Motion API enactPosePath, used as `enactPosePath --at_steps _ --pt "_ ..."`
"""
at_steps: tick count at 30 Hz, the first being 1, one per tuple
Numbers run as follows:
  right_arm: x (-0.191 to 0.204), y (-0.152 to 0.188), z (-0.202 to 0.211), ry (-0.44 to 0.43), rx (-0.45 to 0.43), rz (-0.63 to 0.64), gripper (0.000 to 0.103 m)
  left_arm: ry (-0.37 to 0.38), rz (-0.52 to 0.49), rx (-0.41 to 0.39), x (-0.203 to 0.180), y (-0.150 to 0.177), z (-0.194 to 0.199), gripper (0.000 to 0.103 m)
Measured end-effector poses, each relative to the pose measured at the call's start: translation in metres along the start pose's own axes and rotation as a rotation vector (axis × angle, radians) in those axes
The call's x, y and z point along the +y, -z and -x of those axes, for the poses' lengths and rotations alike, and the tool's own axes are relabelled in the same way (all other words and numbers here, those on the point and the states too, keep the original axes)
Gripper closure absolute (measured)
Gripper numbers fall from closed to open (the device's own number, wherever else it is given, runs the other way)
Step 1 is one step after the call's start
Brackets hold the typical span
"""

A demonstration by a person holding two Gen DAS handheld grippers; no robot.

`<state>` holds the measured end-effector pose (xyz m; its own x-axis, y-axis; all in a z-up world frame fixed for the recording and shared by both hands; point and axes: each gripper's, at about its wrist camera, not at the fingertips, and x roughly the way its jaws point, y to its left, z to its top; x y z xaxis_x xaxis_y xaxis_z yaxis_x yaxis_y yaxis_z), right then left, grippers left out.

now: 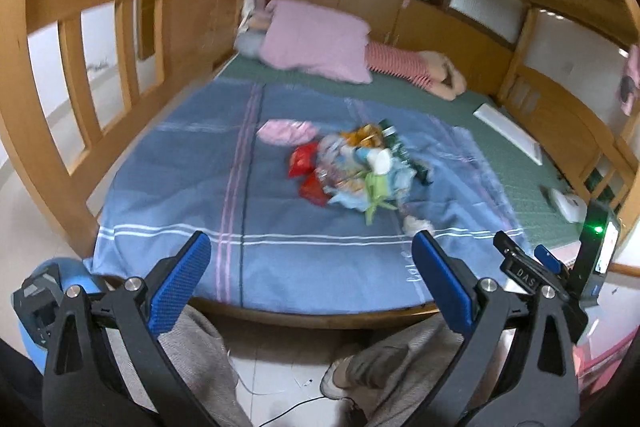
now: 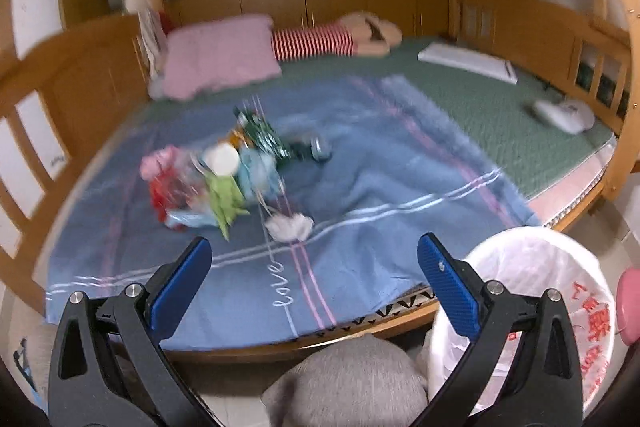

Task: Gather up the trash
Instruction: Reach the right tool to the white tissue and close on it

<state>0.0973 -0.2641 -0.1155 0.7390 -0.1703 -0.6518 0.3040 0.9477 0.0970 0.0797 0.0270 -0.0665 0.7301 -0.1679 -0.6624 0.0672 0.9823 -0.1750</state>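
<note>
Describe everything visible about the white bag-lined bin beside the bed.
The bin shows only in the right wrist view, low at the right, standing on the floor against the bed's near edge. A thin, crinkled white plastic bag with red printed characters lines it and folds over the round rim. Its mouth is open and faces up. What shows of the inside looks empty. The right gripper, open, partly covers its left side.

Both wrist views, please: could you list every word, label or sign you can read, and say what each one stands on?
"love": white cursive script on the blue striped bedsheet, right wrist view.
"DAS": small label on the black right gripper, seen in the left wrist view.
Red characters on the white plastic trash bag: too distorted to read.
Print on the pile of crumpled snack wrappers: too blurred to read.
</note>
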Motion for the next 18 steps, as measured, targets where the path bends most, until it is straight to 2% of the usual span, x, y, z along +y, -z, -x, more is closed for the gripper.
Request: enactPosePath --at_steps 8,10,13,18 --pt "0.021 -0.001 -0.109 -0.022 0.194 0.071 0.003 -0.098 0.033 0.065 0.039 -0.019 -0.07 0.003" --pt "0.025 -0.004 -0.137 -0.026 0.279 0.064 0.003 -0.102 0.038 0.083 0.046 -0.022 -0.08 0.003" --pt "0.036 -0.01 -0.161 -0.032 0.297 0.088 0.003 -0.114 0.052 0.102 0.055 -0.027 -0.099 0.003" --pt "0.048 -0.005 -0.201 0.0 0.407 0.137 0.003 -0.136 0.057 0.136 0.062 -0.03 -0.127 0.003"
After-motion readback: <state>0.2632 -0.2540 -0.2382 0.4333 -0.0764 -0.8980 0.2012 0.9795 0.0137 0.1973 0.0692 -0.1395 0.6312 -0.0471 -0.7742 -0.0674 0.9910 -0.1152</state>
